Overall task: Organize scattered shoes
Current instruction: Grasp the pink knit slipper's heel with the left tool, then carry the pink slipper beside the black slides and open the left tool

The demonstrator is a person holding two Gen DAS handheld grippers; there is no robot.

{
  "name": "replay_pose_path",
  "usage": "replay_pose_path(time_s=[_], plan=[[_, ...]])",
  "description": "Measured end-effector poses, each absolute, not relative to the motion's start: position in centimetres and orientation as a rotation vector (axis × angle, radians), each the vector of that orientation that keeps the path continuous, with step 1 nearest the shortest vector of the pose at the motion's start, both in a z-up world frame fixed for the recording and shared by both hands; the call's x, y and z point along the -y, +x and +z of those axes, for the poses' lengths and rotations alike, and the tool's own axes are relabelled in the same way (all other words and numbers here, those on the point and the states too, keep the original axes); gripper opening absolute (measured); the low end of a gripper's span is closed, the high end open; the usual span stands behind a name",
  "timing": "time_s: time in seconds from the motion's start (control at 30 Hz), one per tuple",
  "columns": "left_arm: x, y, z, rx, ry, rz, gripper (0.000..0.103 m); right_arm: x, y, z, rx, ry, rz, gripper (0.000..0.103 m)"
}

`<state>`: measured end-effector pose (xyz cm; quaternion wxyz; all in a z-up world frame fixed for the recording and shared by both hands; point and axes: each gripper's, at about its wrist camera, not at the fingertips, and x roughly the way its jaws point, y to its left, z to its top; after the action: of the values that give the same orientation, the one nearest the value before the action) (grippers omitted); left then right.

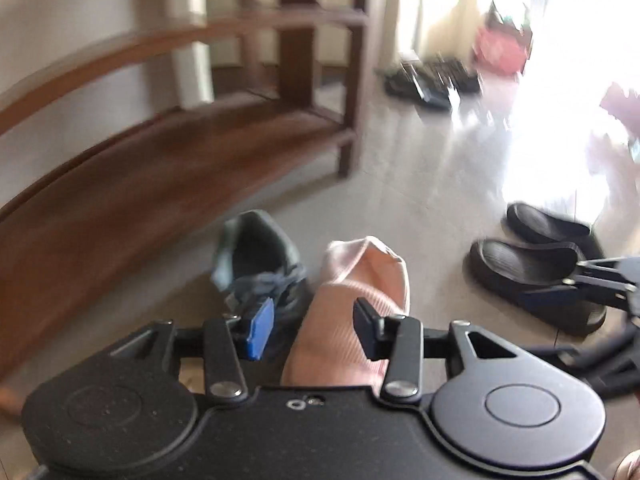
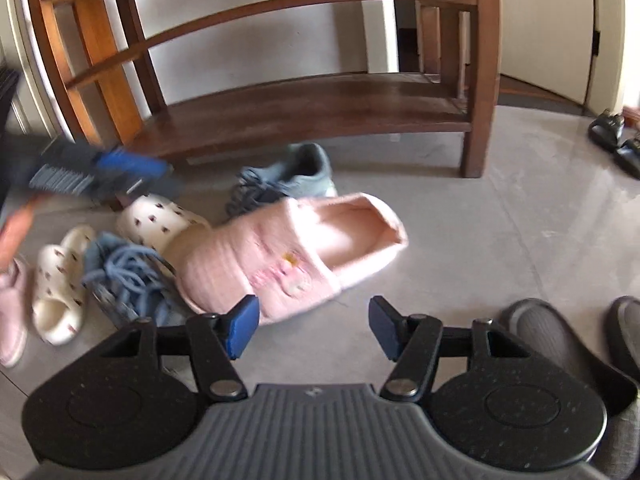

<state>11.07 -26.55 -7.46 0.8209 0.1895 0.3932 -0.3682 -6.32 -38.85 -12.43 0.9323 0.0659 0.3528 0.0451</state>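
Early in the tidying, by the look of it: shoes all on the grey tiled floor [image 2: 480,240], the bare lower board of the dark wooden shoe rack [image 2: 320,104] empty. Fluffy pink fabric slipper [image 2: 288,252] lying on its side in front of the rack, touching the grey-green laced sneaker [image 2: 296,172] behind it; blue laced sneaker [image 2: 128,276] and a pair of white perforated clogs [image 2: 56,288] just beside, to the left; black rubber slides [image 1: 536,276] off to the right; more dark sandals [image 2: 612,140] well apart, past the rack's leg. Left gripper [image 1: 316,328] hanging over the pink slipper, fingers partly apart, slipper seen between them; blur too strong to say whether the pads press on it. Right gripper [image 2: 312,328] with fingers standing wide, nothing between, bare floor beneath. Next move, likely: settle on one shoe, close on its rim or heel, carry to the rack board, then fetch its mate. No brand, label or readable writing anywhere; only a small embroidered motif on the pink slipper's upper.
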Motion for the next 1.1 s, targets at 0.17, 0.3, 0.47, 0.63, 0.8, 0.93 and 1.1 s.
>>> replay_pose_path(time_s=[0.17,0.3,0.47,0.63,0.8,0.93,1.1], plan=[[31.8,12.4,-10.0,-0.940,0.539,-0.767,0.039,40.6,-7.3,-13.7,-0.757,0.187,0.074,0.065],[34.3,13.6,-12.4,-1.055,0.564,-0.694,0.030,41.3,-7.5,-14.1,-0.761,0.205,0.080,0.065],[35.3,14.7,-13.6,-1.175,0.541,-0.566,0.007,42.2,-8.2,-13.8,-0.748,0.219,0.078,0.065],[33.9,14.1,-12.6,-1.199,0.355,-0.567,0.005,43.4,-9.3,-13.3,-0.718,0.238,0.048,0.065],[32.0,11.1,-11.7,-1.244,0.130,-0.616,0.004,44.1,-10.1,-12.9,-0.692,0.239,0.022,0.065],[31.0,8.5,-12.5,-1.352,-0.072,-0.625,0.004,44.9,-10.6,-12.8,-0.683,0.246,-0.003,0.065],[31.5,6.2,-14.8,-1.476,-0.296,-0.589,0.005,45.8,-11.4,-12.8,-0.687,0.256,-0.013,0.065]])
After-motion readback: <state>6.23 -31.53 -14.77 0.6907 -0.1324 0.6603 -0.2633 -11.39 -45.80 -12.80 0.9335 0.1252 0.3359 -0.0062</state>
